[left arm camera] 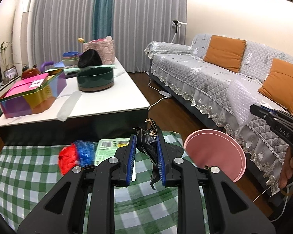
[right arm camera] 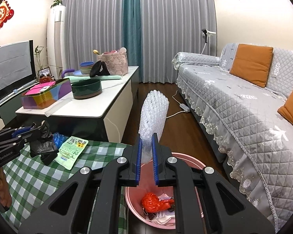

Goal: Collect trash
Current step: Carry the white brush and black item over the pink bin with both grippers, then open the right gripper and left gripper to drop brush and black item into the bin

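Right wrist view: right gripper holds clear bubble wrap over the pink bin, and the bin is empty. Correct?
Not quite: the round pink plastic bin is not empty. The right wrist view shows a crumpled red plastic bag and other scraps inside. The right gripper does hold the clear bubble wrap over it.

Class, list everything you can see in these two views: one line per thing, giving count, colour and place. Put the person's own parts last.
black wrapper: one, black, held above the checked cloth
bubble wrap: one sheet, clear, held above the pink bin
pink bin: one, pink, on the floor beside the checked cloth, trash inside
red bag: one, red, in the bin
green packet: one, pale green, on the checked cloth
checked cloth: one, green and white, foreground
green pot: one, dark green, on the white table
colourful tin: one, multicoloured, on the white table
white table: one, centre left
sofa: one, grey, right
orange cushions: two, on the sofa
left gripper: shut on the black wrapper
right gripper: shut on the bubble wrap
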